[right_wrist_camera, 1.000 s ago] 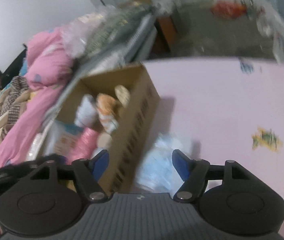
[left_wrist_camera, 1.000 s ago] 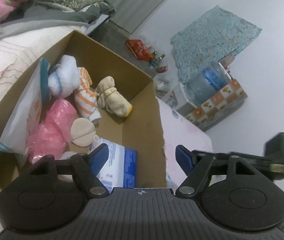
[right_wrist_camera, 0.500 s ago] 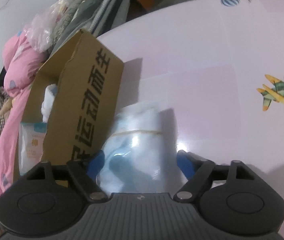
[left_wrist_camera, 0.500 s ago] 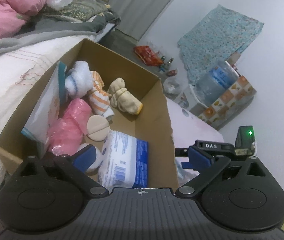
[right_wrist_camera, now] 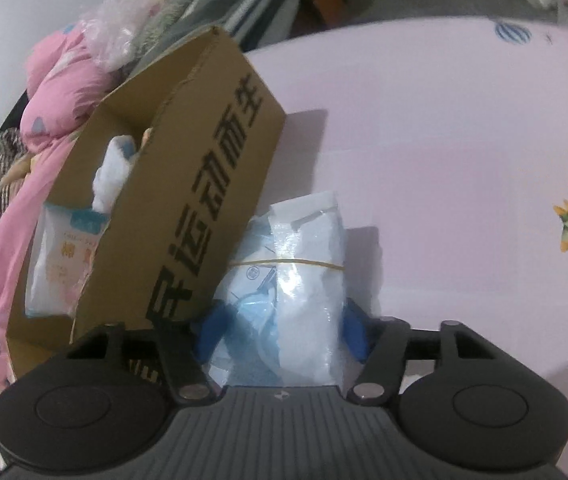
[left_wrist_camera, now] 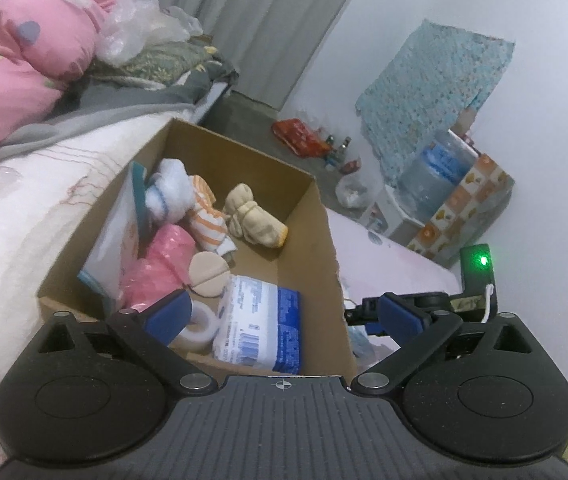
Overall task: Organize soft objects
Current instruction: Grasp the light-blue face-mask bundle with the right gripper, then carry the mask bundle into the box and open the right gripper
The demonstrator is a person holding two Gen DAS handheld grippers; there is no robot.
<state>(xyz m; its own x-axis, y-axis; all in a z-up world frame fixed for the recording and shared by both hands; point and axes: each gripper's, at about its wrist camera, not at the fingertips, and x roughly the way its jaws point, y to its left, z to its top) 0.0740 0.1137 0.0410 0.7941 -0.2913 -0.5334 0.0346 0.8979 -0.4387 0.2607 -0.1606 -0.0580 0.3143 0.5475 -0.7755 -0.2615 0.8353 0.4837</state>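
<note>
The bag of face masks [right_wrist_camera: 284,296] lies on our pink table [right_wrist_camera: 464,128], between the right gripper [right_wrist_camera: 279,332] pads, touching the cardboard box [right_wrist_camera: 187,200]. Our left gripper [left_wrist_camera: 279,314] gapes empty; only its view shows socks [left_wrist_camera: 253,220] inside.

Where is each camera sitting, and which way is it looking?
Left wrist: sits on the left gripper, looking down into the cardboard box of soft things; its own blue fingertips show, open.
Right wrist: sits on the right gripper, low over the pink table, facing the mask packet between its fingers, beside the box.
Both views show the box and the pink bedding.
</note>
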